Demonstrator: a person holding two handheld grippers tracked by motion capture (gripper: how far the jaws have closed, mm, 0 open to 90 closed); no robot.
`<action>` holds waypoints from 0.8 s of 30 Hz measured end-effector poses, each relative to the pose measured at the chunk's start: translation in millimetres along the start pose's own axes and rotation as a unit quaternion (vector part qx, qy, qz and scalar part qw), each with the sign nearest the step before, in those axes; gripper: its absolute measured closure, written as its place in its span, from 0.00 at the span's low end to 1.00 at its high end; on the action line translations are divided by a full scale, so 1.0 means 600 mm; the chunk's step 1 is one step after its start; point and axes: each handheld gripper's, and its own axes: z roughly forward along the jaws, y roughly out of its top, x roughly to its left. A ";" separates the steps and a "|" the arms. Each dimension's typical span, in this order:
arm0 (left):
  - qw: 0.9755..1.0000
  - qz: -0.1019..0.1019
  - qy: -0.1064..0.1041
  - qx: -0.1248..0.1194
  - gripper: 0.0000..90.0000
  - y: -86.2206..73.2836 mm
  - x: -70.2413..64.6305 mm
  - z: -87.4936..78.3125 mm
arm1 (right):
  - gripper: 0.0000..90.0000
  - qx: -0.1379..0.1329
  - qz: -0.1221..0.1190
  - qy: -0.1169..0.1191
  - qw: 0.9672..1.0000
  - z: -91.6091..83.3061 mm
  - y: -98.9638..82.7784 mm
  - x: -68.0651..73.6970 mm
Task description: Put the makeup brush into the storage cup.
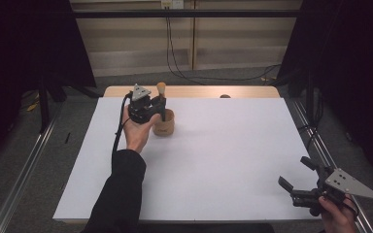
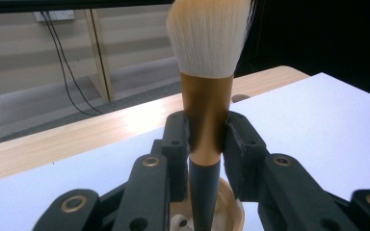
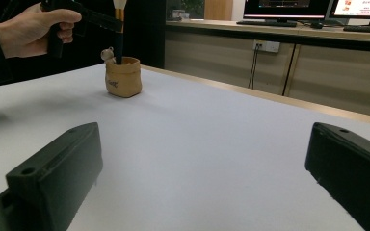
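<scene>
Your left gripper (image 2: 207,139) clamps the gold-ferruled, white-bristled makeup brush (image 2: 207,62) upright, handle inside the small tan holder pot (image 1: 164,124), apparently for a vertical lift or insertion, while your right gripper (image 1: 301,177) idles wide open.

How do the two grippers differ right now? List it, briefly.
The left gripper is shut on the brush, bristles up, above the tan cup; the right gripper is open and holds nothing. The left is far across the white table; the right is at its near right corner. Both are hand-held.
</scene>
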 end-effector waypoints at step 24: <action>1.000 -0.001 0.011 0.010 0.80 -0.025 -0.003 0.011 | 0.00 0.003 0.003 0.001 1.000 0.000 0.000 0.000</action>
